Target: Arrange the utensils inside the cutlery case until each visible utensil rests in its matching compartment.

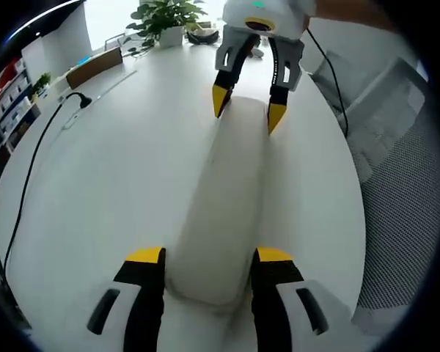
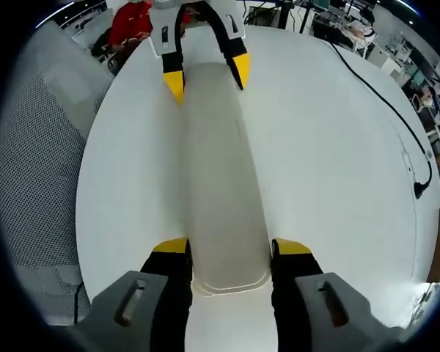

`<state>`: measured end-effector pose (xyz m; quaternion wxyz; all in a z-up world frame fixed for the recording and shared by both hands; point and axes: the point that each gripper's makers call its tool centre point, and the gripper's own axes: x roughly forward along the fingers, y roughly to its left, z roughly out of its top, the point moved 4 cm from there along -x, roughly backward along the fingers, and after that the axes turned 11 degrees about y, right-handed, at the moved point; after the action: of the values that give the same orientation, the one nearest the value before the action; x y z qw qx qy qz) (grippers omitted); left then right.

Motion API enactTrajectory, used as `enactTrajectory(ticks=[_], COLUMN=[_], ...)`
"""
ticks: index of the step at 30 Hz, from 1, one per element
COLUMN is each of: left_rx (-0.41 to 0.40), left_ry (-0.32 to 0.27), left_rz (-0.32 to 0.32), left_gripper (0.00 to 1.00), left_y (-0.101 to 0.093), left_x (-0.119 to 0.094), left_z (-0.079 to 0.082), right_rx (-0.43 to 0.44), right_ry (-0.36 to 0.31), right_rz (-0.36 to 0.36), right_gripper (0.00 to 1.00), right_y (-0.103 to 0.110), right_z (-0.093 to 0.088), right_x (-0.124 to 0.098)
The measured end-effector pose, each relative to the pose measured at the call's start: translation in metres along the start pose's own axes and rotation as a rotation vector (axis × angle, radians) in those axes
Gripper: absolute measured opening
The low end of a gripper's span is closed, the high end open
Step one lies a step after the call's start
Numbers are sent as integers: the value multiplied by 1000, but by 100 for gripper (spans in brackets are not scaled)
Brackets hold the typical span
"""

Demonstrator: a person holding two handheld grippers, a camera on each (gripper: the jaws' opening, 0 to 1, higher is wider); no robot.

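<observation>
On white desk (image 1: 117,183): long closed case (image 1: 224,205) lengthwise, well clear of desk edges. Left claw (image 1: 209,268) clamps near end, right claw (image 2: 224,257) far end. Cable (image 1: 29,169), plant (image 1: 165,18) beyond.

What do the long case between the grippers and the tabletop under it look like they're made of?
The cutlery case looks like moulded plastic: cream-white, matte, with rounded corners and a thin lip at its near end. It could be coated metal; the look leaves that open. The table seems a smooth white laminate or painted board with a faint sheen, no grain visible. The left gripper and right gripper each straddle one end of the case.
</observation>
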<state>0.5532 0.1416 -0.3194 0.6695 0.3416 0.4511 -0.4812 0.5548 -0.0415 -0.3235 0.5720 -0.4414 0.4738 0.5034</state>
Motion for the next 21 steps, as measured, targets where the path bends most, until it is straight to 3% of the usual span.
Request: enactTrajectory(ticks=[10, 16, 21], left_rx=[-7, -12, -11], left_ry=[20, 1, 27], left_rz=[-1, 5, 1], left_gripper=[47, 47, 47], left_y=[-26, -43, -57], left_x=[-2, -5, -6], left_z=[-12, -17, -22], right_rx=[1, -5, -5], right_ry=[9, 11, 21], right_rz=[0, 4, 5], right_gripper=[41, 41, 41], right_y=[27, 43, 56], right_z=[0, 1, 1], right_x=[0, -1, -1])
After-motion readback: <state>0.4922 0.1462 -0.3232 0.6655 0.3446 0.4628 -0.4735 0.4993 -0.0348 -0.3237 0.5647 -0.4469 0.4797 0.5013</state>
